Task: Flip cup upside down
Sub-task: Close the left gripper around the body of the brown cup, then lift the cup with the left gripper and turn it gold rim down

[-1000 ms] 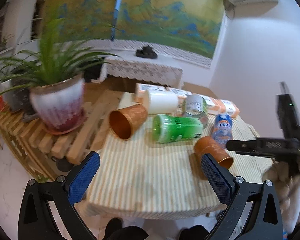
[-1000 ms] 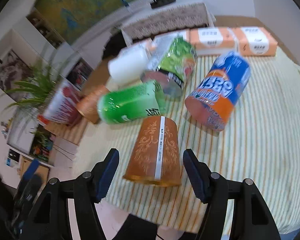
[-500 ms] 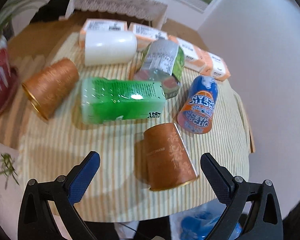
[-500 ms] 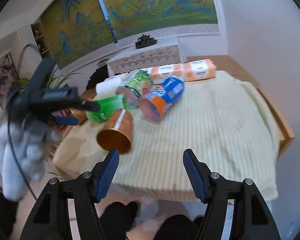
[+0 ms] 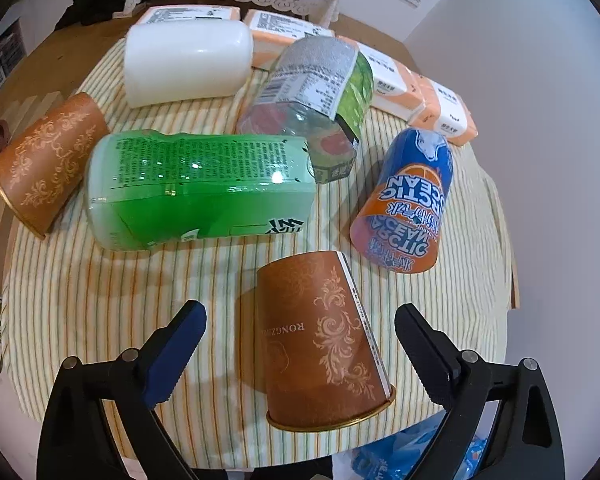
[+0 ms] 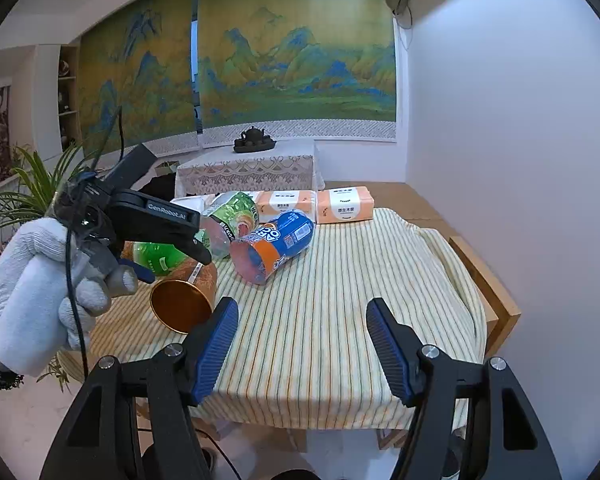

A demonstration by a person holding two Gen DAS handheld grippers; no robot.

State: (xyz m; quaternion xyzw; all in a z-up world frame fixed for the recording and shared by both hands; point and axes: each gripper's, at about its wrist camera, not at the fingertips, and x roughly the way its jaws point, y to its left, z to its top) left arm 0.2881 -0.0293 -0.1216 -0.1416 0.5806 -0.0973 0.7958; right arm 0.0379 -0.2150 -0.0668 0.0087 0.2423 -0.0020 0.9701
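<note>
Copper-brown paper cup with floral print (image 5: 320, 340) lies on its side on the striped cloth of the desk (image 5: 100, 300), mouth toward the near edge, between the wide-spread fingers of the left claw (image 5: 300, 344), untouched. Just beyond it lie a green plastic bottle (image 5: 200, 188) and an orange-blue can (image 5: 408, 208). From the right wrist view, a gloved hand (image 6: 40, 292) partly hides the cup; the right claw (image 6: 302, 340) gapes empty.

Readable lettering on three items

"ARCTIC OCEAN" is printed, upside down, on the blue-and-orange can (image 5: 408, 204); "RONGZ…" is partly legible, inverted, on the brown cup (image 5: 320, 340); "GenRobot.AI" is marked on the left gripper (image 6: 172, 248). Other labels are too small to be read.
</note>
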